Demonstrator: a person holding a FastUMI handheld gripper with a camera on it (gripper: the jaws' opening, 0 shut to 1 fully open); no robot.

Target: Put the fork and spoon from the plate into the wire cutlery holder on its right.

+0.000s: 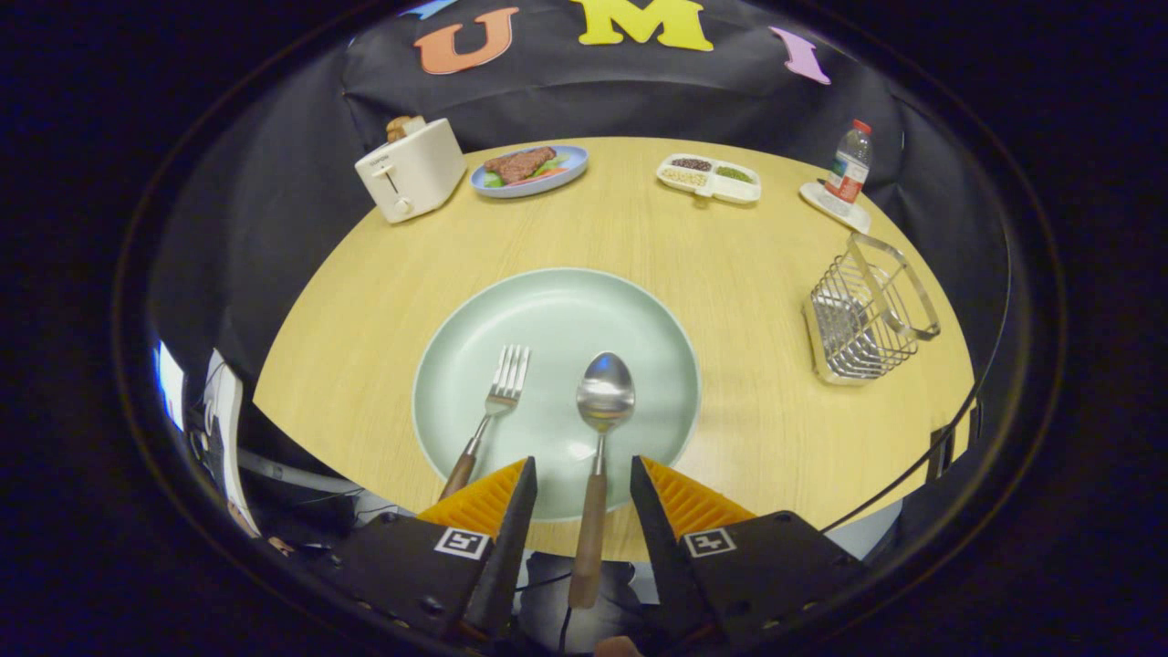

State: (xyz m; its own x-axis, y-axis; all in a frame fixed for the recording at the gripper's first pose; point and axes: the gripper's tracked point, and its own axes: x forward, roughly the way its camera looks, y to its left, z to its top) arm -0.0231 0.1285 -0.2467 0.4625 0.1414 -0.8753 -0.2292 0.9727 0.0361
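Gripper point(582, 474) fingers apart, hovering low over the near rim of the plate point(639, 319). Spoon point(598, 438) lies in the gap between the fingers, wooden handle running back between them, not touched by either finger; bowl ahead on the plate. Fork point(493, 411) just left of the spoon, tines on the plate, wooden handle angled past the left finger point(493, 502). Plate is pale green, centred on the round wooden table point(730, 246). Wire cutlery holder point(867, 315) stands on the table to the right of the plate, apart from it, holding no cutlery. Beyond the plate at the far side: white toaster point(411, 169) with bread in it, blue dish of food point(529, 171), white divided tray point(709, 176), water bottle point(849, 164) standing on a small white dish.
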